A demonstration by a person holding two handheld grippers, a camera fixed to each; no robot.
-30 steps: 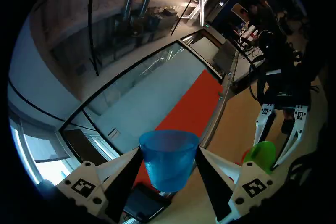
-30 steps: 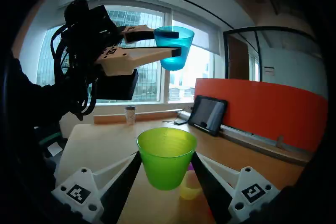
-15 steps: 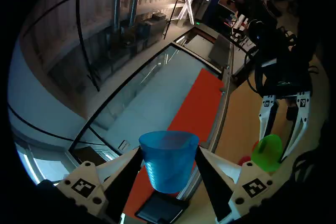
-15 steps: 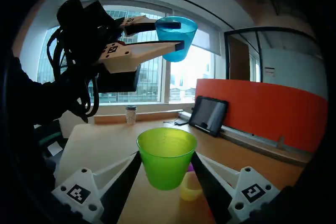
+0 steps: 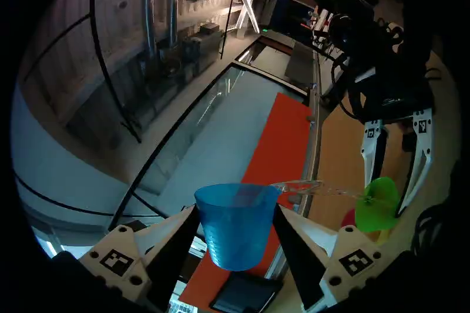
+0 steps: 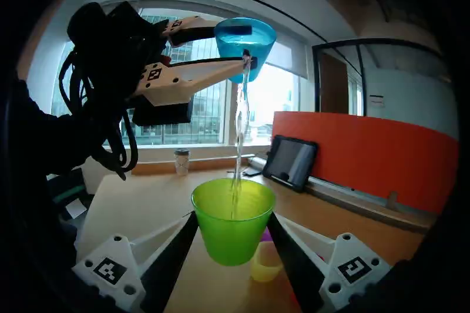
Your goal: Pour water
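Jaws, grn cup [image 6: 233,228] half-hide yellow cup [image 6: 264,263].

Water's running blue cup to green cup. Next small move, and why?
Probably tip the left gripper only slightly further, with the right gripper steady. The blue cup is tilted high above the green cup, and a thin water stream lands inside the green rim, near its middle. The drop is long, so a quick tip may overshoot.

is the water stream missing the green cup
No, the thin water stream from the tilted blue plastic cup lands inside the green plastic cup.
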